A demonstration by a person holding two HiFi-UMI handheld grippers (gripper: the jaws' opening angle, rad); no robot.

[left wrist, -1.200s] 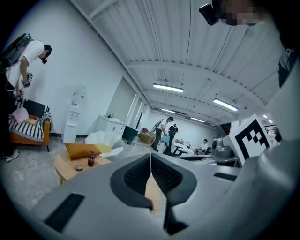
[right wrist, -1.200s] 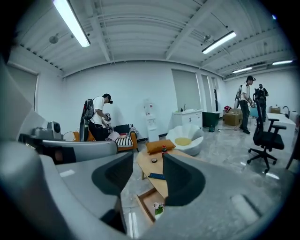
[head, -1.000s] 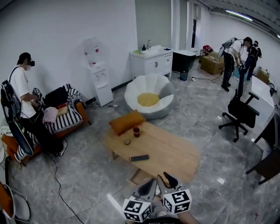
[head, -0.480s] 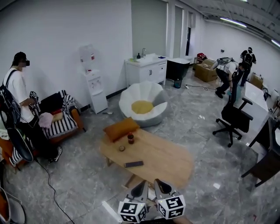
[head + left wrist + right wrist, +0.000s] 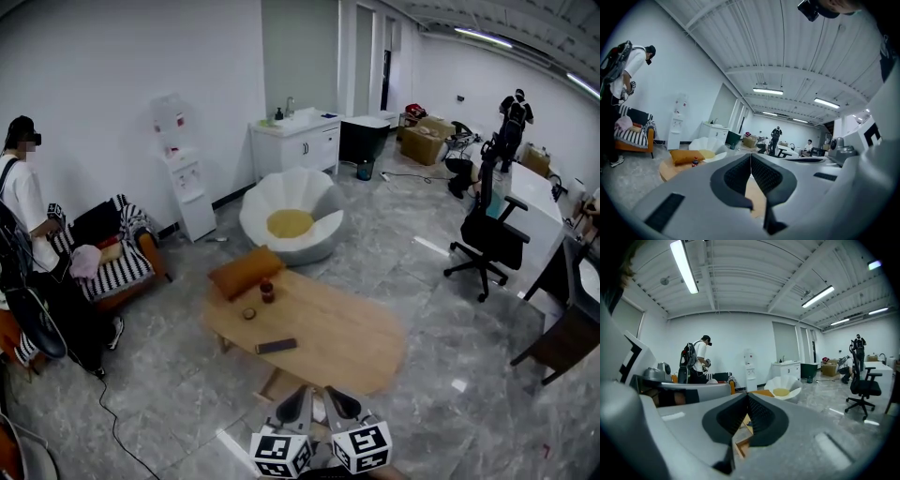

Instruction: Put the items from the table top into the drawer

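The oval wooden table (image 5: 349, 339) stands in the middle of the head view. On it are a small dark bottle with a red label (image 5: 267, 291), a small round item (image 5: 248, 314) and a flat black device (image 5: 277, 346). An orange cushion (image 5: 245, 271) lies at its far left end. A wooden drawer (image 5: 278, 382) stands pulled out below the table's near edge. My left gripper (image 5: 298, 403) and right gripper (image 5: 335, 403) hover side by side just short of that drawer. Both are shut with nothing between the jaws, which meet in the left gripper view (image 5: 750, 155) and the right gripper view (image 5: 747, 394).
A white petal-shaped chair (image 5: 290, 218) with a yellow seat stands behind the table. A striped sofa (image 5: 117, 262) and a standing person (image 5: 28, 234) are at the left. A black office chair (image 5: 487, 239) and desks are at the right; a cable (image 5: 117, 422) runs over the floor.
The right gripper's jaws have closed on nothing. Both grippers sit lower in the head view, and the table has shifted left in it. The people at the back right have moved.
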